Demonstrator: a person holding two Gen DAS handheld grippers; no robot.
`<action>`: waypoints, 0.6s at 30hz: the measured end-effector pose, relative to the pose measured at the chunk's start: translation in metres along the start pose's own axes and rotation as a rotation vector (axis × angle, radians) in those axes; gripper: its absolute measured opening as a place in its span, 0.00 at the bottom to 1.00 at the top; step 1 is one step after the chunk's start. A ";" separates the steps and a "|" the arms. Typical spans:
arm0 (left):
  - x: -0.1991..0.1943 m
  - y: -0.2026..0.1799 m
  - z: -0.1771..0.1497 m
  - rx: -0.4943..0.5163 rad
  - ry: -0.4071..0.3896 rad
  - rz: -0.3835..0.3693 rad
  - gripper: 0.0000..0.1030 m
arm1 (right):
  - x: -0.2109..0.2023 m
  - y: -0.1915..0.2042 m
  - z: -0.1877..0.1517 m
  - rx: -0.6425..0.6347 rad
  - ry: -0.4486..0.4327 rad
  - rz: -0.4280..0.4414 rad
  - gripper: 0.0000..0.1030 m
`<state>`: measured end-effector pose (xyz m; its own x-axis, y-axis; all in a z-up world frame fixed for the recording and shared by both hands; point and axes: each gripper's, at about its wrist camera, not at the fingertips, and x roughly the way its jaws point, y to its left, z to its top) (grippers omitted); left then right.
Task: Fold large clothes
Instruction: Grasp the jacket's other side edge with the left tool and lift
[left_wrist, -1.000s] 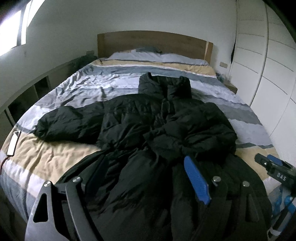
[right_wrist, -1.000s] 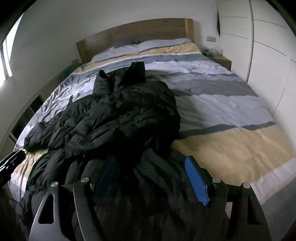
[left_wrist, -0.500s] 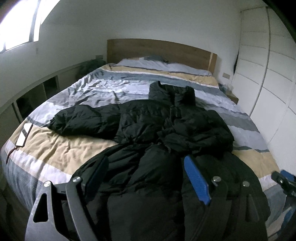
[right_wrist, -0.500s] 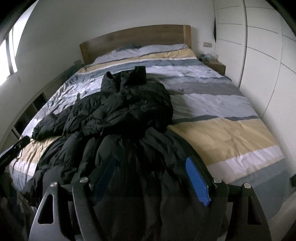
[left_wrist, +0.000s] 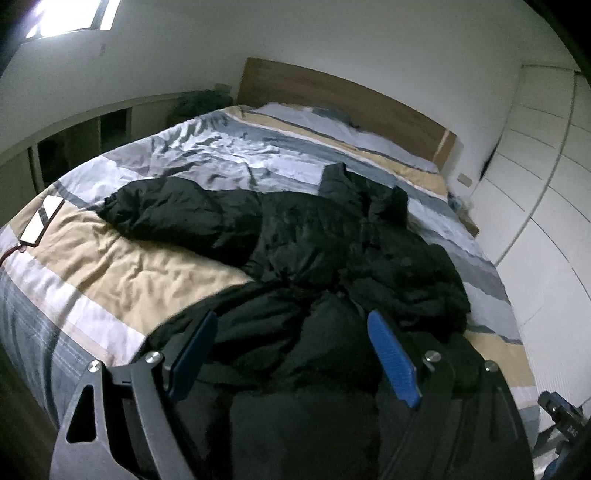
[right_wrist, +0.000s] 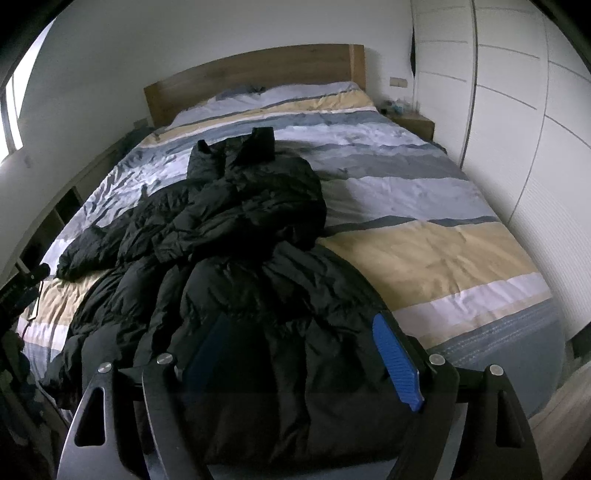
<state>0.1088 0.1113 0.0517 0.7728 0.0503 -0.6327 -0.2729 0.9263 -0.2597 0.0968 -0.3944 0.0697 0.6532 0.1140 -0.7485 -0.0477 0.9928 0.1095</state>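
Two spread grippers hung over a black puffer coat (right_wrist: 236, 229) on the bed (right_wrist: 443, 258).
Its dark hem ran out of sight behind both tools, folds hard to read. Left gripper (left_wrist: 291, 358) and right gripper (right_wrist: 299, 354) had fingers (right_wrist: 397, 363) wide apart, pinching nothing, coat beneath them. One sleeve (left_wrist: 166, 210) reached toward 10 o'clock; bare bedding lay open at 3 o'clock.
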 end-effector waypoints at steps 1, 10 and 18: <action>0.003 0.004 0.002 -0.001 -0.005 0.014 0.81 | 0.002 0.000 0.000 -0.001 0.004 0.000 0.78; 0.042 0.063 0.043 -0.128 -0.032 0.020 0.81 | 0.029 -0.004 0.004 0.009 0.044 -0.018 0.78; 0.107 0.152 0.093 -0.303 0.019 0.020 0.81 | 0.067 -0.003 0.011 0.017 0.098 -0.038 0.80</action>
<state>0.2035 0.2919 0.0126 0.7555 0.0583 -0.6526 -0.4490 0.7714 -0.4509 0.1488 -0.3903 0.0261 0.5772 0.0804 -0.8126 -0.0116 0.9958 0.0903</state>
